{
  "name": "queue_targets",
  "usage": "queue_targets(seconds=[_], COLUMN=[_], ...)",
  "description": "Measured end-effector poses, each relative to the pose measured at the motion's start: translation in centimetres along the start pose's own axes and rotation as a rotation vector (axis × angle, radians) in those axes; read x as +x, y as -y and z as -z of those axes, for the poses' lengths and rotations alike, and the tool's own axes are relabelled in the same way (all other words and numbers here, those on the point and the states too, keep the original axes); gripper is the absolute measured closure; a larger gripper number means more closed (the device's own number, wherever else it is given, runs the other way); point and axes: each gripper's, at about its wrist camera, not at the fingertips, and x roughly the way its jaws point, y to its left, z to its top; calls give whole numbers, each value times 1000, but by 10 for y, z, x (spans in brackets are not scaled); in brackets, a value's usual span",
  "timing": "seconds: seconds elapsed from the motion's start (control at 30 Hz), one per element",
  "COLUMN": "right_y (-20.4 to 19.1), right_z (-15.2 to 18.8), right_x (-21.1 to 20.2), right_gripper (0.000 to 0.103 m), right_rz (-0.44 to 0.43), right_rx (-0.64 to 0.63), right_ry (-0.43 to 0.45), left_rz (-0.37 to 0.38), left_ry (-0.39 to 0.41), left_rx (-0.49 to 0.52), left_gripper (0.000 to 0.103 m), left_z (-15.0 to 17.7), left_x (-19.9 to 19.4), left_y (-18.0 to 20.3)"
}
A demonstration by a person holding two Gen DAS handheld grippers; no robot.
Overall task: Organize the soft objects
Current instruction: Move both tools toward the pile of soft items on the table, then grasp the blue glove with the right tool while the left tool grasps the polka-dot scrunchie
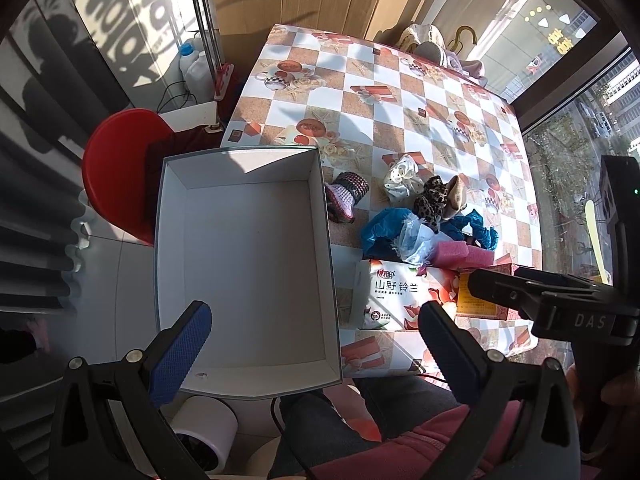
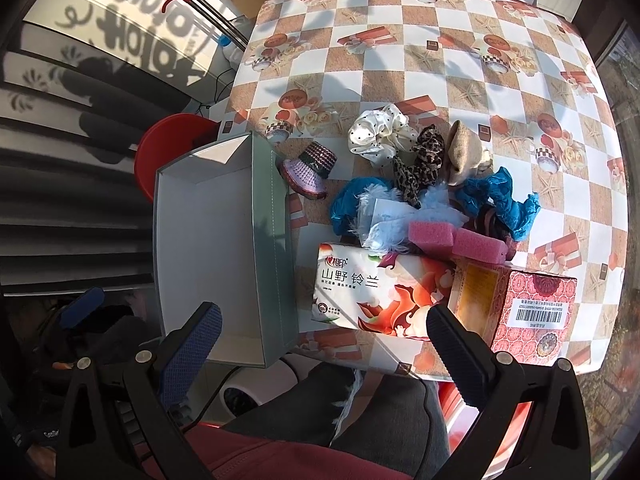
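Covering nearly the whole scene, a tabletop (image 2: pixel 440 60) in a checkered cloth printed with cups and gift boxes carries everything in play. At its left edge, overhanging the floor, sits an open grey box (image 1: pixel 244 264) with a bare white interior; a red stool (image 1: pixel 120 160) stands beyond it and a white roll (image 1: pixel 208 432) lies below. Right of the box, along the near edge, lies a tissue pack (image 2: pixel 380 296) printed with flowers and Chinese characters, touching a red patterned carton (image 2: pixel 532 312) with a barcode. Behind these two, blocking a direct reach, the soft objects are heaped together: crumpled blue plastic covers (image 2: pixel 504 200), a pale feathered bag (image 2: pixel 384 220), two pink sponge blocks (image 2: pixel 476 244), a white dotted scrunchie (image 2: pixel 376 136), a leopard-print scrunchie (image 2: pixel 424 160) and a beige fabric piece (image 2: pixel 464 152). A small knitted hat (image 2: pixel 308 172), pink brim and dark crown, lies apart, just beside the box wall. The left gripper (image 1: pixel 316 344) hovers over the near end of the box, jaws spread wide and holding nothing. The right gripper (image 2: pixel 324 348) hangs over the near table edge before the tissue pack, jaws likewise wide apart and empty. Grey trousers (image 2: pixel 340 420) and a maroon sleeve (image 2: pixel 240 460) fill the foreground.
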Motion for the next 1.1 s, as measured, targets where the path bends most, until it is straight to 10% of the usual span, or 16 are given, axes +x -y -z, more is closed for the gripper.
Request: queue_targets(seconds=[0.5, 1.1], right_y=[26, 180], right_z=[-4, -26], right_x=[0, -21], right_gripper=[0, 0], right_rz=[-18, 98], right_rx=[63, 340], right_ry=[-5, 21], left_rz=[-85, -48], left_ry=[118, -71], left_rx=[40, 228], left_gripper=[0, 0], left_z=[-4, -89], left_x=[5, 93], left_y=[3, 78])
